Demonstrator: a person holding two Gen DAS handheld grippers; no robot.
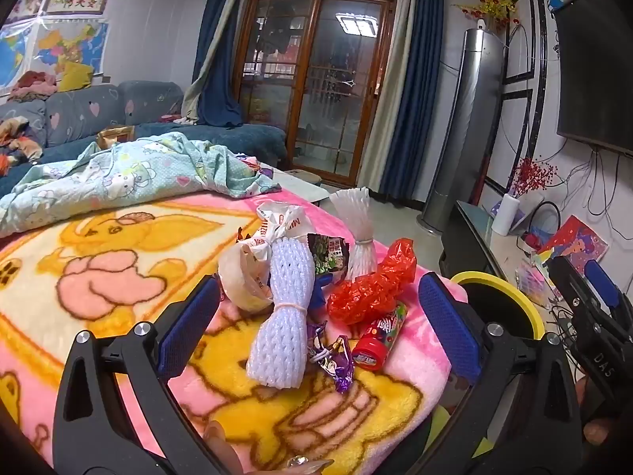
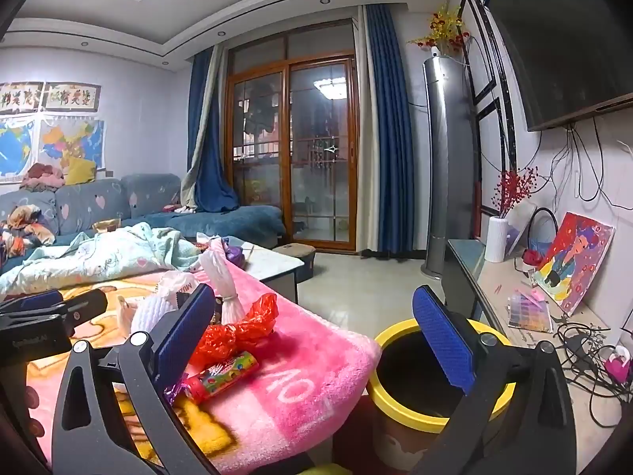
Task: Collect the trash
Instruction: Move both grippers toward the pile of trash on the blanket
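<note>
A heap of trash lies on the pink cartoon blanket (image 1: 79,277): a white foam net (image 1: 283,316), a red plastic bag (image 1: 372,289), a candy tube (image 1: 379,334), a purple wrapper (image 1: 336,360), a dark snack packet (image 1: 328,255) and a second foam net (image 1: 358,233). My left gripper (image 1: 319,279) stands open around the near side of the heap, touching nothing. My right gripper (image 2: 312,297) is open and empty, over the blanket's edge beside the yellow-rimmed bin (image 2: 395,336). The red bag (image 2: 237,332) and candy tube (image 2: 225,372) lie by its left finger.
A light blue quilt (image 1: 118,178) is bunched at the blanket's far side, with a blue sofa (image 1: 99,111) behind. The bin (image 1: 498,289) stands on the floor at the blanket's right corner. A TV bench (image 2: 514,297) with cables and a painting runs along the right wall.
</note>
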